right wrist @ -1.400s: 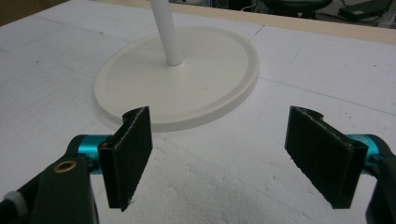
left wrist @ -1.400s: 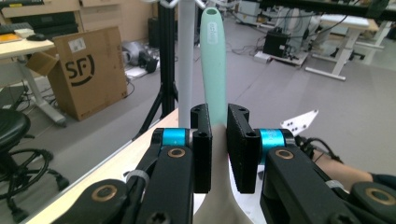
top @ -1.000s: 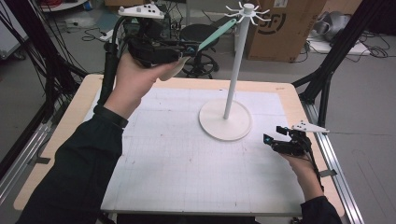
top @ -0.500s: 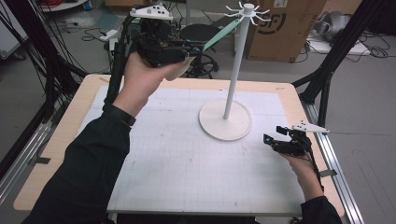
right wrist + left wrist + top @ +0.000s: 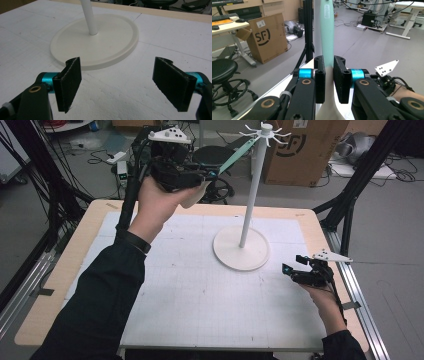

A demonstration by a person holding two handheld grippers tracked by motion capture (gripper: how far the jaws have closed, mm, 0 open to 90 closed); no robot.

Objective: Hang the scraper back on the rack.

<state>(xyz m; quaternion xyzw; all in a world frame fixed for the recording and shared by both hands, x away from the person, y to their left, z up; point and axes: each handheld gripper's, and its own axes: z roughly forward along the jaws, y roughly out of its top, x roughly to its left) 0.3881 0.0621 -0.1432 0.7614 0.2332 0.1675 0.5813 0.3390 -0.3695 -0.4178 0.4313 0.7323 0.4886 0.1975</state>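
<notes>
A white stand with a ring of small hooks at its top rises from a round base on the mat. Raised high at the back left, my left gripper is shut on a mint-green strip whose far end reaches the hooks. In the left gripper view the strip runs up between the nearly closed pads, with the gripper clamped on its lower part. My right gripper is open, low over the mat just right of the base. Its view shows the base beyond the gripper, nothing between the pads.
A white gridded mat covers the wooden table. Behind the table stand a cardboard box, a black stool and black frame legs. Cables lie on the floor at the back left.
My left gripper has shifted slightly right and up with the green strip, bringing its tip to the stand's hooks. The right gripper has stayed put.
</notes>
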